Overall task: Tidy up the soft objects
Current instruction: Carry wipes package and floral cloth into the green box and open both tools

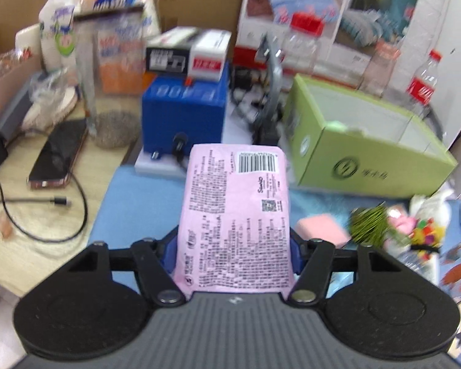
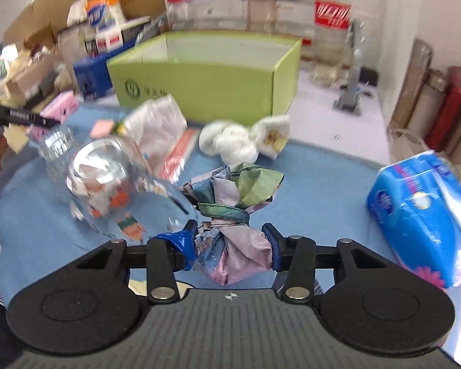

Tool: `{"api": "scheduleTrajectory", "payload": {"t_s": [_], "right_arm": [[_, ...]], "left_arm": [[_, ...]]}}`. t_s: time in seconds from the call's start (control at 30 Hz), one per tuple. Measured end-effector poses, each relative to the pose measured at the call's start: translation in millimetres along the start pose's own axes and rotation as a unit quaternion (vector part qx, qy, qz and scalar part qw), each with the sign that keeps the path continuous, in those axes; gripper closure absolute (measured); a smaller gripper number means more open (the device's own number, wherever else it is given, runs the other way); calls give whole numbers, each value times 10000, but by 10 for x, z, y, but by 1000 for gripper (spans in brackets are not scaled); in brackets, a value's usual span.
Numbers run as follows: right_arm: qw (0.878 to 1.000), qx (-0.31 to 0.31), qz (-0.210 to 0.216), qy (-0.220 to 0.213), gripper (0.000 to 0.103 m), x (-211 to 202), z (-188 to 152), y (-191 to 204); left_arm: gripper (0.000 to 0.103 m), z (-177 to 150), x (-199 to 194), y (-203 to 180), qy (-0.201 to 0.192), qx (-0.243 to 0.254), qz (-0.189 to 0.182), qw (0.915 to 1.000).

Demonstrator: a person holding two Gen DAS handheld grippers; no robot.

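My left gripper [image 1: 234,247] is shut on a pink tissue pack [image 1: 235,215] with a barcode, held above the blue mat [image 1: 138,203]. An open green box [image 1: 368,153] stands to its right; it also shows in the right wrist view [image 2: 206,83], behind the mat. My right gripper [image 2: 229,247] is shut on a knotted patterned cloth [image 2: 230,209] in pink, blue and green. The pink pack in the left gripper shows at the far left of the right wrist view [image 2: 61,109].
A pink sponge [image 1: 321,229], a green plant tuft [image 1: 368,221], a blue tissue pack [image 2: 421,218], a clear bottle [image 2: 107,184], white soft toys [image 2: 236,143] lie on the mat. A blue device [image 1: 184,113], phone [image 1: 58,156], cable [image 1: 46,203] and bottles [image 1: 421,83] stand around.
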State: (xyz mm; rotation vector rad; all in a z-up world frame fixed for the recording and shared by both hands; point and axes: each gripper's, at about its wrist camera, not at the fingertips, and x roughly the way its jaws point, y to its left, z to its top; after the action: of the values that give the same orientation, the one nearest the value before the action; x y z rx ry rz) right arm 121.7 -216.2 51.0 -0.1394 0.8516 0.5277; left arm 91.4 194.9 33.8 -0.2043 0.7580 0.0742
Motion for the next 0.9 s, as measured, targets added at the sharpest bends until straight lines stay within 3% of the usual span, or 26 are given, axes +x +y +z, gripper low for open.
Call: {"api": "scheduleTrajectory", "payload": {"t_s": [0.2, 0.4, 0.53, 0.73, 0.83, 0.9], "right_arm": [[9962, -123, 29, -858, 73, -311, 488, 72], [9912, -158, 58, -1309, 72, -10, 1222, -25], [9923, -112, 150, -1225, 72, 396, 1607, -99], [9960, -9, 159, -880, 69, 990, 1773, -188], [9971, -14, 176, -740, 67, 1201, 1758, -199], [9978, 22, 211, -622, 66, 1296, 1750, -209]], "left_arm": [[39, 576, -103, -482, -448, 454, -518, 9966], [39, 1193, 233, -1151, -507, 866, -848, 9913], [39, 1417, 625, -1503, -375, 1114, -812, 9897], [37, 1441, 1144, -1697, -53, 1358, -764, 9878], [24, 1402, 1225, -1745, -111, 1478, -554, 9874], [22, 1399, 1202, -1742, -187, 1484, -439, 9878]]}}
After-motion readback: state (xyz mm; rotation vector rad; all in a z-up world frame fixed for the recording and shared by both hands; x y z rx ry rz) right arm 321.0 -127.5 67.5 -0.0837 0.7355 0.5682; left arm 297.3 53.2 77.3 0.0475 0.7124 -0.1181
